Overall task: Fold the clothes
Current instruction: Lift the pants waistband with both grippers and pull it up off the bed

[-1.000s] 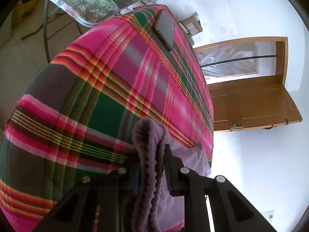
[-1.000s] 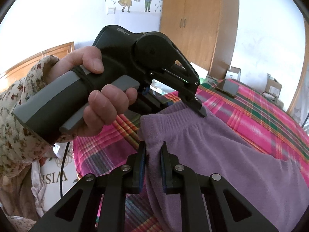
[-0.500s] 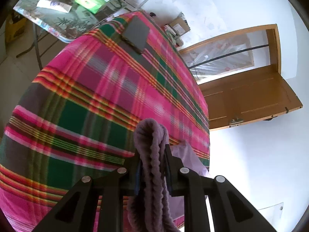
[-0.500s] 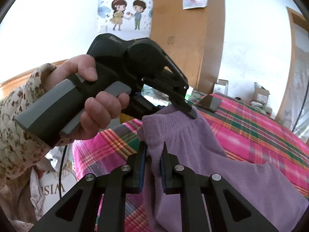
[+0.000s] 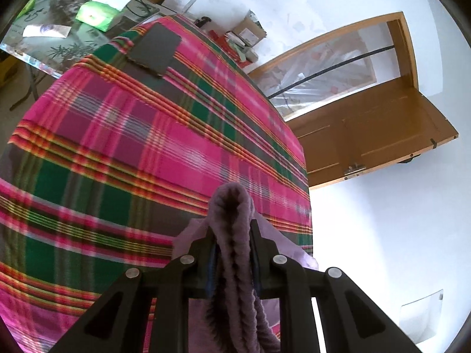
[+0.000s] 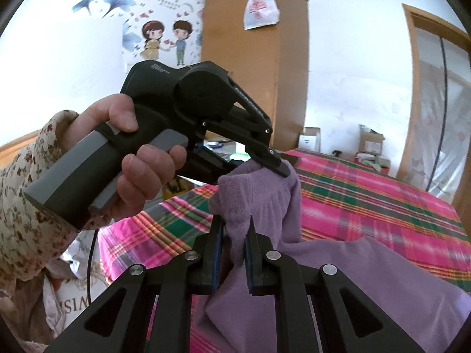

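Jaws of both our grippers, left [image 5: 232,253] and right [image 6: 232,247], clench the purple garment's [image 6: 338,267] waistband; it hangs toward the bed [image 5: 132,135]; both equally near.

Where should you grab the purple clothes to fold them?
By the thick ribbed band at the top edge of the purple garment, coming from above it. Both the left gripper and right gripper already pinch that band, so the rest hangs down toward the plaid bedcover.
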